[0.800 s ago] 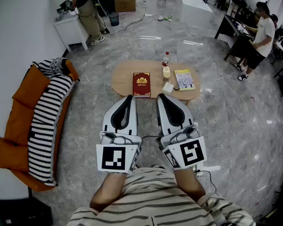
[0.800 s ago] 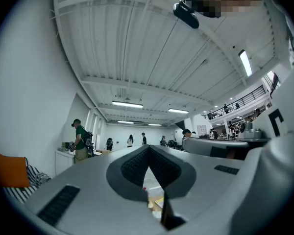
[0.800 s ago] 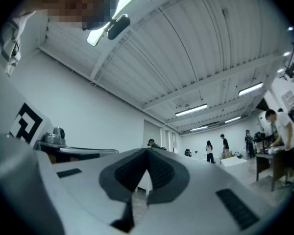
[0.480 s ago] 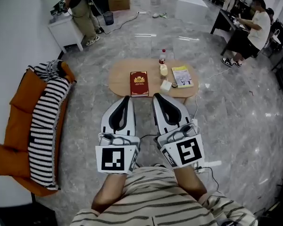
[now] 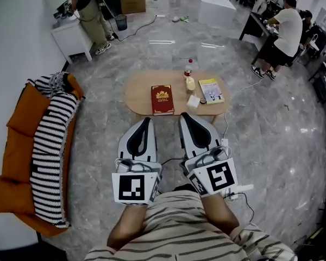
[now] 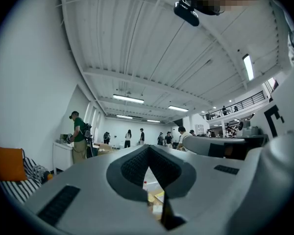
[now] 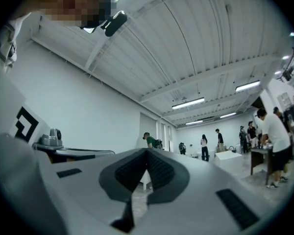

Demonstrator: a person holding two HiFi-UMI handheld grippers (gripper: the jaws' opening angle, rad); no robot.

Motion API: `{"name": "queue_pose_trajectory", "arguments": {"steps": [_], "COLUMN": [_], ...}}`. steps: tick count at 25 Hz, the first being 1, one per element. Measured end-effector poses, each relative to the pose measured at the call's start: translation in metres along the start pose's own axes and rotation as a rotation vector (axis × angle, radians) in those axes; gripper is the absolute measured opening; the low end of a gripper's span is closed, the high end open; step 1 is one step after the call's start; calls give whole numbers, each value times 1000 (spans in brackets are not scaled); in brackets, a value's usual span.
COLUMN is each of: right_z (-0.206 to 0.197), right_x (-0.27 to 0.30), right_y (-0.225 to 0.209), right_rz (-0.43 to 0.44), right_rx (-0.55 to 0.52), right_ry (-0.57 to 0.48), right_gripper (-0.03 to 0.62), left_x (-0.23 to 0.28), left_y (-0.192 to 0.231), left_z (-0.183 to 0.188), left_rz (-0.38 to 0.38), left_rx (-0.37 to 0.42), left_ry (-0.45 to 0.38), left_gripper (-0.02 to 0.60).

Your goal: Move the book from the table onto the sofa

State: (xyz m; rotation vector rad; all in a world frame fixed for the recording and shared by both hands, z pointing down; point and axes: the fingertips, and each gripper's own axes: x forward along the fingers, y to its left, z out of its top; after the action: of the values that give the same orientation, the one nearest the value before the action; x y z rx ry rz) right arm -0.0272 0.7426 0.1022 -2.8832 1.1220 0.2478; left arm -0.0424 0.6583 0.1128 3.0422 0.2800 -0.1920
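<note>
The red hardback book point(image 5: 162, 99) lies flat and closed on the oval wooden coffee table point(image 5: 138, 91), near its front edge and left of centre. Nothing touches it, so I judge the task not yet begun: reaching, gripping, carrying and setting down are all left to do.

Sharing the table to the book's right are a small white box point(image 5: 193, 101), a red-capped bottle point(image 5: 189, 68) and a yellow-green booklet point(image 5: 211, 90).

My left gripper point(image 5: 147, 119) and right gripper point(image 5: 182, 115) hang side by side just short of the table, aimed towards it. Both are clenched on nothing, their 2 jaws pressed together in each gripper view.

The orange sofa point(image 5: 19, 118), draped with a black-and-white striped blanket point(image 5: 51, 145), stands well apart to the left across the marble floor point(image 5: 271, 135).
</note>
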Motion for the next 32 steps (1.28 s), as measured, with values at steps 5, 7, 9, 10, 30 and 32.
{"name": "queue_pose_trajectory", "arguments": {"steps": [5,7,9,10,30,32], "right_z": [-18,-27,-41,-48,-262,-292], "right_x": [16,24,33,39,199,211], "right_y": [10,10,6,3,-190,-209], "right_rz": [-40,-49,-64,-71,-172,-179], "right_rx": [-13,-20,-21,-18,186,215], "right_ry": [44,72,98,110,419,462], "right_gripper": [12,12,12,12,12,12], "left_x": [3,7,15,21,262,281], "left_y": [29,38,47,52,139,143], "left_z": [-21,-31,-44,-51,-242,-269], "left_rz": [-8,-5,-3,-3,21,26], "left_rx": [-47,-67,-82,-87,-91,-100], "left_ry": [39,57,75,86,451,504], "left_gripper": [5,5,5,5,5,5]}}
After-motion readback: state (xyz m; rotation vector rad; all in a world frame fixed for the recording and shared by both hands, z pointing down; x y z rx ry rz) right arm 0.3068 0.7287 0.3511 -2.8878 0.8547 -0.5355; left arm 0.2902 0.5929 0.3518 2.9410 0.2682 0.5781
